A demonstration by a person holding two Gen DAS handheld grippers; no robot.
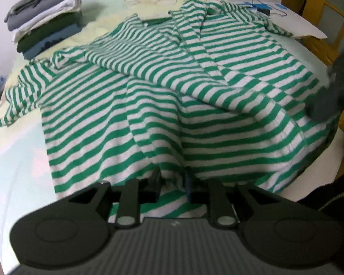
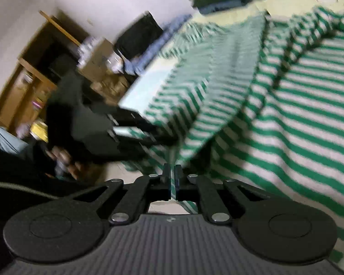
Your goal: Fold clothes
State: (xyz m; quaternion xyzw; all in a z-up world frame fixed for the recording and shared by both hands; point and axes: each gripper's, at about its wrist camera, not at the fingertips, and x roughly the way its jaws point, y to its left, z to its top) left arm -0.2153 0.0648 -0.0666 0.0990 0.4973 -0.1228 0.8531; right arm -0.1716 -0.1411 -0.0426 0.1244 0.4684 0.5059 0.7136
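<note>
Striped shirt (image 1: 149,105), green and white, spread on a bed whose sheet (image 1: 20,160) is pale yellow-green with a cartoon print. Long axis runs from the near hem, at the bottom of the left wrist view, away toward the collar end at the far side; stripes lie across that axis. One short sleeve (image 1: 23,91) juts out to the left in that view. The upper right part is folded over the body on a diagonal, leaving a raised ridge.

Near: left gripper (image 1: 172,178) stands at the hem with its jaws narrowed on a bunched pleat of the cloth, which rises between them. Right gripper (image 2: 172,176), seen in the right wrist view, has its jaws nearly together with a thin strip of the striped hem pinched between; the fabric is tented up from that edge. The right wrist view is blurred.

Middle: the shirt's body, wrinkled lengthwise.

Far: stack of folded clothes (image 1: 45,16), grey on top, then white, dark green and blue, at the far left corner of the bed, well apart from the shirt. A small black device with cord (image 1: 262,9) rests on a white board at far right.

No brand, label or legible writing can be made out on any item.
</note>
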